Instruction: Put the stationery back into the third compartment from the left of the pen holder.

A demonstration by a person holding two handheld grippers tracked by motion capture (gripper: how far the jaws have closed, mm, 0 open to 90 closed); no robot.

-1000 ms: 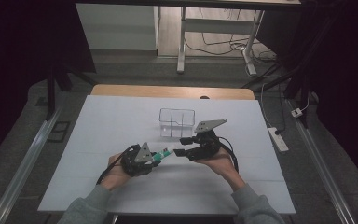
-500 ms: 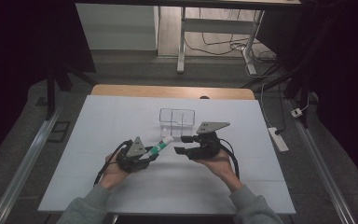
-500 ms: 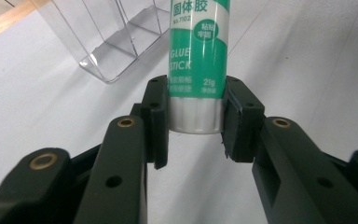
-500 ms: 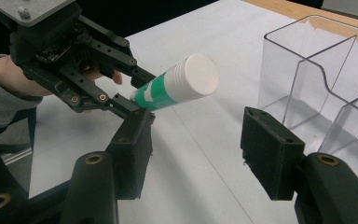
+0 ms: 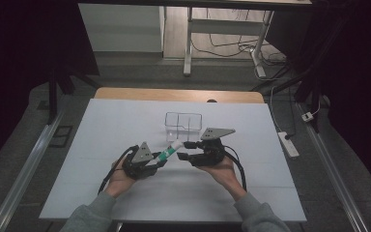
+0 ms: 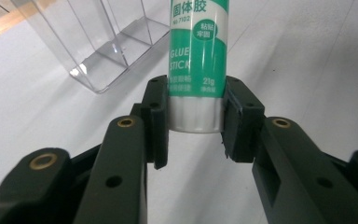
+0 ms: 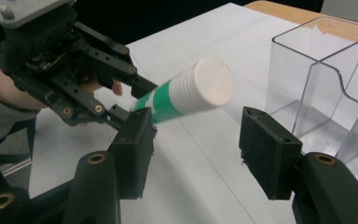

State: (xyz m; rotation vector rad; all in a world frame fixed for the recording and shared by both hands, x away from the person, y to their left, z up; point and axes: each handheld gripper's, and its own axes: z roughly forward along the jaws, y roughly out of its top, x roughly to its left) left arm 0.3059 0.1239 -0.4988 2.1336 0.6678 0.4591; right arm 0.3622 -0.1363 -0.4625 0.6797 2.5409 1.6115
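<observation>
A green and white glue stick (image 5: pixel 170 151) is clamped at its lower end by my left gripper (image 5: pixel 162 159), which is shut on it; its label reads up between the two pads (image 6: pixel 196 70). The stick is lifted off the white table and tilts up toward my right gripper (image 5: pixel 182 150), its white cap (image 7: pixel 209 88) pointing between that gripper's spread jaws. My right gripper (image 7: pixel 196 144) is open and touches nothing. A clear plastic organizer box (image 5: pixel 183 126) with compartments stands just behind both grippers, also seen as the clear box (image 6: pixel 98 42) and the clear box (image 7: pixel 326 93).
The white table surface (image 5: pixel 101 125) spreads wide to the left, right and front of the hands. A wooden strip (image 5: pixel 178 94) runs along the far edge. A power strip (image 5: pixel 289 143) lies off the table's right side.
My left gripper has lifted the glue stick and swung its cap up toward the right gripper, which has held almost still in front of the box.
</observation>
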